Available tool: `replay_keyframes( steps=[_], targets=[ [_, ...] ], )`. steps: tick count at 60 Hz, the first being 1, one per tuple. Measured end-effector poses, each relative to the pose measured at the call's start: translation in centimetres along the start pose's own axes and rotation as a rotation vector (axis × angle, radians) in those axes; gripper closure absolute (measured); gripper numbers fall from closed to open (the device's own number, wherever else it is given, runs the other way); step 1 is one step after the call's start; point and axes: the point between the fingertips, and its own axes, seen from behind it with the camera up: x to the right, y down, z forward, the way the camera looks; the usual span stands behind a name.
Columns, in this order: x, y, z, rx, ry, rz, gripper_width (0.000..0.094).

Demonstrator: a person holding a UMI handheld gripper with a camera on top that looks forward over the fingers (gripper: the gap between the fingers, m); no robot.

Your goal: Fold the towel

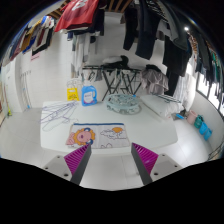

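Item: towel point(92, 133), flat on the table point(30, 140) just ahead of our open, empty gripper point(105, 152); we lower to its near edge, pinch one layer, fold away.

A white table point(30, 140) carried a printed towel point(98, 133) lying flat near its middle. Farther back stood a blue-labelled bottle point(89, 93), a wire basket point(124, 103) and clear packaging point(58, 113) at left.
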Motion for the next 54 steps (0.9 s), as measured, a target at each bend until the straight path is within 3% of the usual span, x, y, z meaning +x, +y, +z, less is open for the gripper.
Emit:
replay_keyframes(
  steps=[20,54],
  targets=[
    [-15.6,0.3,4.3,0.004,-0.165,-0.027,0.0086],
    [-23.5,3.1,24.5,-0.052,-0.122,-0.084,0.0084]
  ],
)
